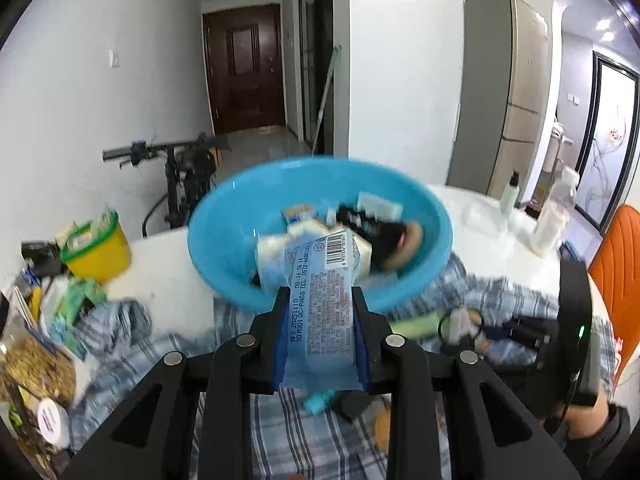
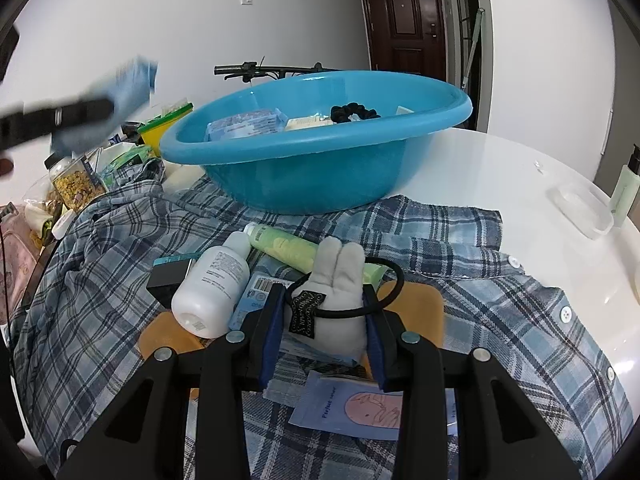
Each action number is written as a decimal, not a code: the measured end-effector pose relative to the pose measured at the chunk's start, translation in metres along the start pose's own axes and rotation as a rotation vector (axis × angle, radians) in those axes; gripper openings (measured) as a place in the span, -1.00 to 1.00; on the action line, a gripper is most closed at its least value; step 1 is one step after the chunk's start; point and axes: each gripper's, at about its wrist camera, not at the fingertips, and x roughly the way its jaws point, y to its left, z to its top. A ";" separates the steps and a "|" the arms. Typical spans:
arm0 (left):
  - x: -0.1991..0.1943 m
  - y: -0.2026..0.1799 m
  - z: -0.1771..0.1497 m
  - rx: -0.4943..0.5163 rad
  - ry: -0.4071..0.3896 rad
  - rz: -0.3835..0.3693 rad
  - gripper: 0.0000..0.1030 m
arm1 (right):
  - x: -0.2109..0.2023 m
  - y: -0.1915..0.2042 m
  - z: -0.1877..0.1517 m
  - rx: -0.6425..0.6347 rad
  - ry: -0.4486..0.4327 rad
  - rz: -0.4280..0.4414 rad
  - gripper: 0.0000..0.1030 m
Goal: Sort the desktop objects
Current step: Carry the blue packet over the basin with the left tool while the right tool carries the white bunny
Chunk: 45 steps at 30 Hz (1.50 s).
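Blue packet (image 1: 320,304) pinched flat in the left gripper (image 1: 319,300), held above the plaid shirt (image 1: 304,432) with the basin (image 1: 224,216) just ahead; not dropped yet. Basin already has several packets, a black hair tie and a roll in it, so sorting looks partly done. Clutter stands at the table's left: yellow tub (image 1: 98,254), snack jar (image 1: 36,364).

Right view: right gripper (image 2: 324,300) is clamped on a grey plush hair tie (image 2: 340,280), low over the shirt. Left on the shirt: white bottle (image 2: 212,292), green tube (image 2: 288,248), black box (image 2: 170,276), flat sachet (image 2: 360,404), other packets. Left gripper shows blurred at upper left, packet in it. Judged roughly halfway; both held items need to reach the basin.
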 end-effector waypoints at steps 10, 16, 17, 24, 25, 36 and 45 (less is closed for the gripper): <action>0.031 -0.004 0.057 -0.009 -0.070 0.062 -0.43 | -0.001 0.000 -0.001 0.000 -0.002 0.000 -0.31; 0.076 0.007 0.075 -0.023 -0.058 0.092 -0.43 | -0.003 -0.003 -0.001 0.023 -0.003 0.035 -0.31; 0.083 0.009 0.074 -0.026 -0.052 0.097 -0.43 | -0.003 -0.003 -0.001 0.023 -0.003 0.034 -0.31; 0.105 0.019 0.067 -0.045 0.007 0.091 -0.43 | -0.005 -0.006 0.001 0.039 -0.013 0.034 -0.31; 0.100 0.021 0.069 -0.058 -0.008 0.082 -0.43 | -0.005 -0.010 0.002 0.058 -0.016 0.040 -0.31; 0.071 0.039 0.076 -0.095 -0.059 0.044 -0.43 | -0.060 -0.008 0.064 0.001 -0.116 -0.054 -0.31; 0.068 0.058 0.076 -0.122 -0.058 0.028 -0.43 | -0.090 0.011 0.160 -0.087 -0.254 -0.083 -0.31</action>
